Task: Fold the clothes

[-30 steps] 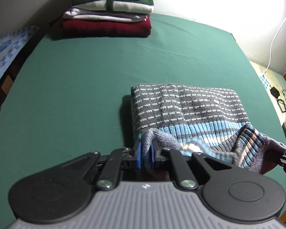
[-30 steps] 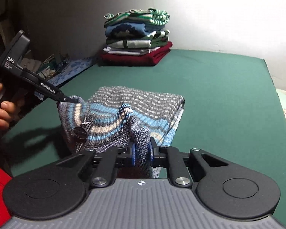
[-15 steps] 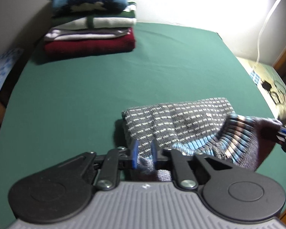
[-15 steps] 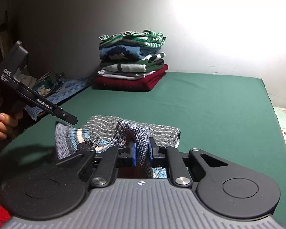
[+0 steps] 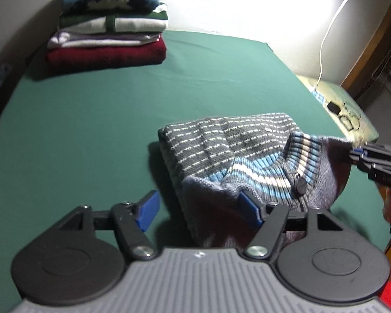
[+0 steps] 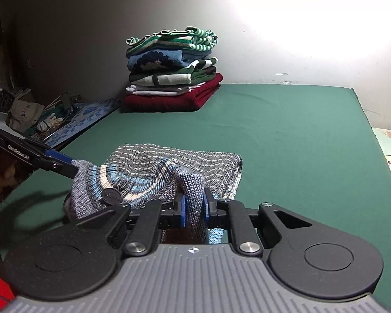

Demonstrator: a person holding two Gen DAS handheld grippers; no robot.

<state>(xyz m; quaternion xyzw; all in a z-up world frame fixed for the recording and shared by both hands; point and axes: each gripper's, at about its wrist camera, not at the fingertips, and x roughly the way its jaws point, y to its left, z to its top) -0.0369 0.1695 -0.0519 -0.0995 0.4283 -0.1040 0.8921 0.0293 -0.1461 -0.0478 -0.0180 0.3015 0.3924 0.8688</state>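
A grey knitted sweater (image 5: 229, 140) with white dashes and a blue and cream ribbed hem lies partly folded on the green bed (image 5: 91, 120). My left gripper (image 5: 199, 210) stands wide open; the near edge of the sweater drapes against its right finger (image 5: 249, 210). In the right wrist view the right gripper (image 6: 194, 208) is shut on a fold of the same sweater (image 6: 169, 161) and holds it raised. The left gripper also shows at that view's left edge (image 6: 65, 165), touching the sweater's corner. The right gripper shows at the left wrist view's right edge (image 5: 362, 154).
A stack of folded clothes (image 6: 169, 78) stands at the far corner of the bed by the wall, a dark red sweater at its bottom (image 5: 107, 56). A white cable (image 5: 328, 28) hangs at the right. Clutter (image 6: 39, 114) lies beside the bed's left side.
My left gripper has opened and let go of the sweater's edge. Both grippers rose and carried the near edge forward over the folded part. The right gripper stays shut.
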